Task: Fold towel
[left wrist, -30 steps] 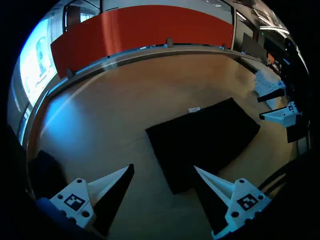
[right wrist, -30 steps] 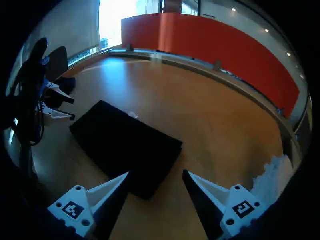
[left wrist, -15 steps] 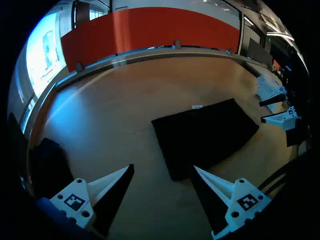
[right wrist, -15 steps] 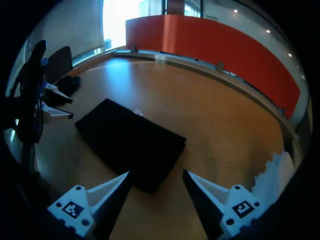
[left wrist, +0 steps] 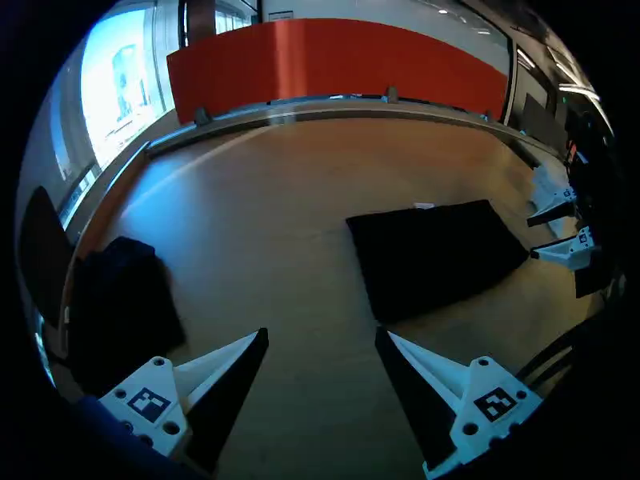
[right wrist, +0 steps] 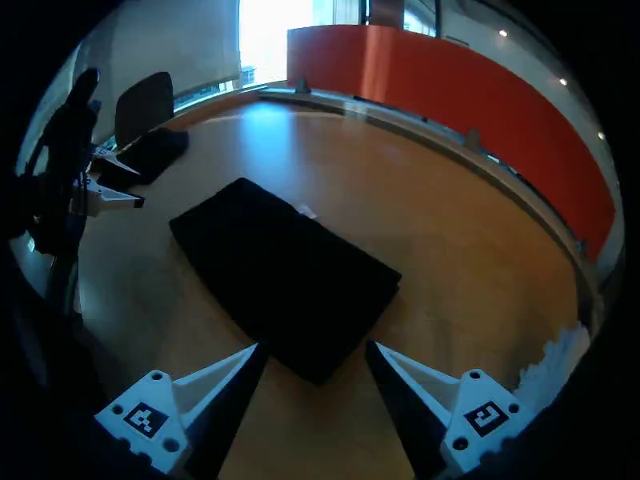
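A black towel (left wrist: 436,254) lies folded flat on the wooden table (left wrist: 272,208); in the right gripper view the towel (right wrist: 284,272) stretches from the middle to just ahead of the fingers. A small white tag (right wrist: 306,211) peeks out at its far edge. My left gripper (left wrist: 320,352) is open above bare table, left of the towel. My right gripper (right wrist: 314,364) is open, hovering over the towel's near corner. The right gripper (left wrist: 556,232) also appears at the right edge of the left gripper view, and the left gripper (right wrist: 112,184) at the left of the right gripper view.
A dark bundle (left wrist: 120,308) sits on the table's left end, beside a black chair (right wrist: 144,108). A red partition (left wrist: 336,60) runs along the far edge. A white ruffled item (right wrist: 552,368) lies at the near right.
The left gripper view has swung left, so the towel slid right and the dark bundle came into view. My right gripper moved slightly over the towel's near corner. Both stay open.
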The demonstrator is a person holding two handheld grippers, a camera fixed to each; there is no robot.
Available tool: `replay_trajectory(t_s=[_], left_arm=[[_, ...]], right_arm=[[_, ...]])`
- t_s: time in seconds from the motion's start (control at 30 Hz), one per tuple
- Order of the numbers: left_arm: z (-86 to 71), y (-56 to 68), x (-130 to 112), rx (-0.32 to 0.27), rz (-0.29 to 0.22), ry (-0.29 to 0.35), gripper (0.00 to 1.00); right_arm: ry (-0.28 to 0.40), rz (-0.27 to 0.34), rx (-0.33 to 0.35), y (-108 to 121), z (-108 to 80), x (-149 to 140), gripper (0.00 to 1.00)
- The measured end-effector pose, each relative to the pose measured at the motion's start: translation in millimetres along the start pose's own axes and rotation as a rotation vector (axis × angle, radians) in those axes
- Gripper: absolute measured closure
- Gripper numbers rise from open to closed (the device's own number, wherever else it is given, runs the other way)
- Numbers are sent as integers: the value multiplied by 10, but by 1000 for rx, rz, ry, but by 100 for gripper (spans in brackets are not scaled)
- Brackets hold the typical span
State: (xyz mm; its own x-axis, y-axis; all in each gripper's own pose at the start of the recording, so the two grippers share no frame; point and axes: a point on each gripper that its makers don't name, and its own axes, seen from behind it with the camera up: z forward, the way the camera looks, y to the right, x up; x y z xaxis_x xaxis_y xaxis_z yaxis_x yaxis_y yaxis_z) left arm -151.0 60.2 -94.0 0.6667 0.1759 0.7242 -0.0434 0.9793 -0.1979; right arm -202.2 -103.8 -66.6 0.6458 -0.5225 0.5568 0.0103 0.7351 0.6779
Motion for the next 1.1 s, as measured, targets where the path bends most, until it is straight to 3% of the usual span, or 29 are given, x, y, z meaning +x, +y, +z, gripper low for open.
replay_trajectory(t_s=[0.37, 0.63, 1.0, 1.1], left_arm=[[-96, -125, -118, 27, -26, -5, 1], [-164, -195, -192, 41, -32, -11, 1], [-196, -236, -213, 44, -35, -12, 1], [-199, -235, -220, 44, -30, -13, 1]], right_arm=[[-44, -34, 20, 47, 77, -216, 9], [-70, -53, 35, 83, 126, -339, 32], [-92, -52, 66, 41, 167, -385, 52], [-96, -46, 73, 24, 189, -395, 66]])
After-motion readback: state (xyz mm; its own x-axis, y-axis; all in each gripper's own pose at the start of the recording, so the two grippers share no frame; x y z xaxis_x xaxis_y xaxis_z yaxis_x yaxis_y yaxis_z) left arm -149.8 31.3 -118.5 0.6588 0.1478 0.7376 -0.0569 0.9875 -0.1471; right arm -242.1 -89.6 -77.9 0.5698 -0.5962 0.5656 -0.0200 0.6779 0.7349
